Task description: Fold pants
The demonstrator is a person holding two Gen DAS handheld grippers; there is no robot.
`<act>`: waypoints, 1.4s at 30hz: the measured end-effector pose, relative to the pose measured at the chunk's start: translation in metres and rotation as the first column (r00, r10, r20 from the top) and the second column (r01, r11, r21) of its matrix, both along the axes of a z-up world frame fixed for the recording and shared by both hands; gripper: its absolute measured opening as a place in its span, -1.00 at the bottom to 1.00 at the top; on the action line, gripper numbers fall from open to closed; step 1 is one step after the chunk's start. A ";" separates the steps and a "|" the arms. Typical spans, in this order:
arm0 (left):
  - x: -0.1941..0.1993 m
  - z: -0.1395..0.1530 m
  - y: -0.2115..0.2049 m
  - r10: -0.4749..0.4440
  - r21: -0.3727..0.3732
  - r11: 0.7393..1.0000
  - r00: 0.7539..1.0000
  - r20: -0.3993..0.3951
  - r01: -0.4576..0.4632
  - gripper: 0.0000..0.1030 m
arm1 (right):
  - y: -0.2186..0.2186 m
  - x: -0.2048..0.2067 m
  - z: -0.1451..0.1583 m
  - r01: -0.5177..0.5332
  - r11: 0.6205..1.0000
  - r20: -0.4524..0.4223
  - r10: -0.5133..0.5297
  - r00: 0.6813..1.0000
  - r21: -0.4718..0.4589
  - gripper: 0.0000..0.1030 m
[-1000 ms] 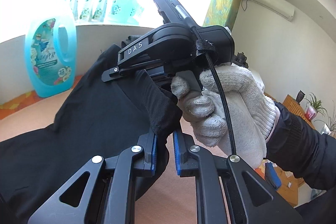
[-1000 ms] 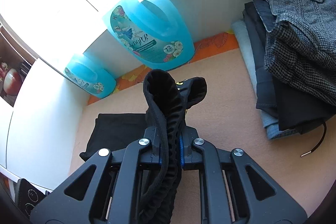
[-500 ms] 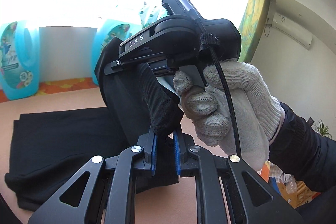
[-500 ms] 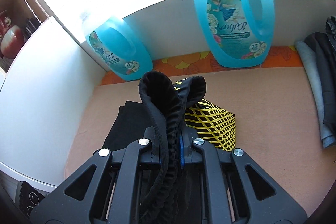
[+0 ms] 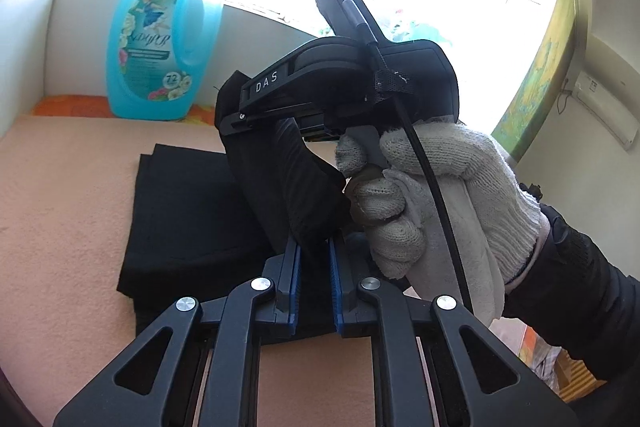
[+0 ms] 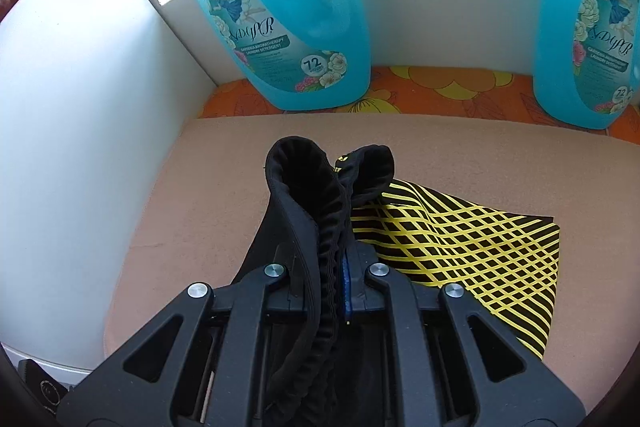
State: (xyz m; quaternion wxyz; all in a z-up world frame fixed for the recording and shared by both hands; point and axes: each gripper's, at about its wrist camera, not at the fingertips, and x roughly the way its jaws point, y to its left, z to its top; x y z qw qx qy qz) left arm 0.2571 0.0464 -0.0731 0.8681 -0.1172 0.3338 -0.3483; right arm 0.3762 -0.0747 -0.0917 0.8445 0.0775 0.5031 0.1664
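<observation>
The black pants point(image 5: 180, 223) lie partly folded on the peach table top point(image 5: 60, 227). My left gripper point(image 5: 314, 267) is shut on a black edge of the pants, held above the folded part. My right gripper point(image 6: 332, 267) is shut on the gathered elastic waistband point(image 6: 312, 187), which stands up in a loop between its fingers. A yellow-and-black mesh panel of the pants point(image 6: 460, 247) spreads on the table to the right of it. The right gripper's body and gloved hand point(image 5: 420, 187) fill the middle of the left wrist view.
Two blue detergent jugs point(image 6: 280, 7) point(image 6: 592, 27) stand on the orange flowered strip point(image 6: 420, 91) at the back wall; one shows in the left wrist view point(image 5: 160, 43). A white side wall point(image 6: 80, 107) bounds the table on the left.
Both grippers have swung left across the table with the pants in them. The stack of folded clothes has left the right wrist view and the yellow mesh panel now lies spread out.
</observation>
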 end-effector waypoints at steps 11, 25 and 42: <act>-0.007 -0.019 0.045 0.109 0.028 0.994 0.993 -0.054 -0.107 -0.79 | 0.062 0.017 -0.033 -0.084 0.996 -0.053 0.083 0.995 -0.018 -0.65; -0.026 0.005 0.072 0.233 0.085 0.969 0.972 0.005 -0.233 -0.29 | -0.030 -0.037 0.024 -0.100 0.993 0.070 0.096 0.993 0.055 0.19; 0.016 -0.033 0.022 0.147 0.298 0.948 0.985 -0.094 -0.113 -0.29 | -0.061 -0.148 -0.037 -0.289 0.946 0.031 0.296 0.955 -0.145 0.08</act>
